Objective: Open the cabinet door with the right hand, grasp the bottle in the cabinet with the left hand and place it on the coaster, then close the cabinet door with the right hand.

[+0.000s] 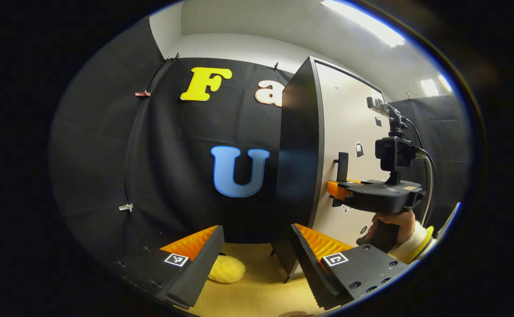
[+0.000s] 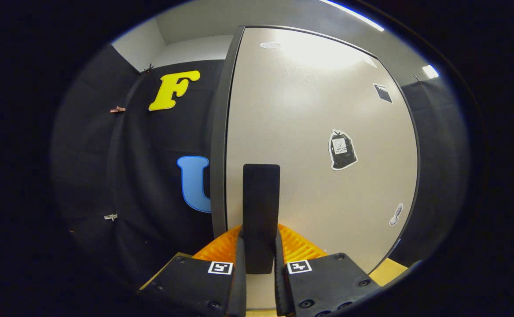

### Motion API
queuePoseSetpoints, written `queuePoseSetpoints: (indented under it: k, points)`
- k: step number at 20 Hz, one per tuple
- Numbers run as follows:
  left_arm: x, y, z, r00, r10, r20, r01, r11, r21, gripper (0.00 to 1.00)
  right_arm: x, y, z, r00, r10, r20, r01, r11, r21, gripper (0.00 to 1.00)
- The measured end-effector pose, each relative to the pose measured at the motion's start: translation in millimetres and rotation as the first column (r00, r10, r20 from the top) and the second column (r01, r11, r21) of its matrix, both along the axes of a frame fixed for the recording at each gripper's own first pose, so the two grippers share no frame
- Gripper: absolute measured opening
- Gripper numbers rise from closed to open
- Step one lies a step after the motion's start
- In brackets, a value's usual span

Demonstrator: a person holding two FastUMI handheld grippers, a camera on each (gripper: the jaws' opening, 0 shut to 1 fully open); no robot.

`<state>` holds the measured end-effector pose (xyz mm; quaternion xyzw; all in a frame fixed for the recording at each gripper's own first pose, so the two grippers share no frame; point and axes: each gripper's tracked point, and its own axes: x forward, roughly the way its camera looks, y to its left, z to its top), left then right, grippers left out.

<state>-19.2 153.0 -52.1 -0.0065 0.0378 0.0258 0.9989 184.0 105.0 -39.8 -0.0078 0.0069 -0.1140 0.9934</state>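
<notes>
Both fingers of the right gripper press on the lower part of the dark upright handle of the cabinet door, one on each side, so the handle is clamped between them. The handle stands close to the door's left edge, which is a dark strip running top to bottom; the pale door face spreads well to the right of it and carries a few small stickers. Left of that edge lies only the black booth cloth, well back.

Seen from the left gripper view, the door looks shut against the dark cabinet side, and the right gripper reaches in from the right to the handle, with a hand and a pale sleeve under its body. The bottle cannot be seen; the cabinet's inside is hidden behind the door.

The left gripper hangs with its fingers spread wide and nothing between them, low over the yellowish table. A yellow ribbed thing lies on the table just beside its left finger. Between the two fingers the table runs bare up to the cabinet's lower corner, and to the left of the cabinet there is open room back to the cloth.
</notes>
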Motion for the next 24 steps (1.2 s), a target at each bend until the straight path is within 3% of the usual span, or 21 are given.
queuePoseSetpoints:
  k: [1,5,13,19,24]
  points:
    - [-1.8,0.2,1.7,1.000,0.002,0.002,-0.002,1.000,-0.002,0.95,0.6,0.9,-1.1,1.000,0.000,-0.016,0.000,1.000,-0.012,0.20]
    - [-6.9,0.0,11.4,0.999,0.010,0.034,-0.009,1.000,-0.009,0.93,-11.7,3.3,-0.9,0.998,0.036,-0.047,-0.036,0.999,-0.003,0.20]
    - [-26.1,-30.6,24.6,0.997,-0.020,0.069,0.019,1.000,0.023,0.93,-79.7,4.6,2.4,0.986,0.141,-0.088,-0.140,0.990,0.015,0.20]
    - [-30.8,-62.1,30.7,0.992,-0.094,0.081,0.092,0.995,0.028,0.93,-132.1,-14.1,10.2,0.982,0.158,-0.104,-0.156,0.987,0.022,0.20]
    - [-22.0,-104.0,24.7,0.979,-0.197,0.060,0.197,0.980,0.005,0.93,-166.3,-33.6,12.5,0.983,0.151,-0.105,-0.151,0.988,0.012,0.20]
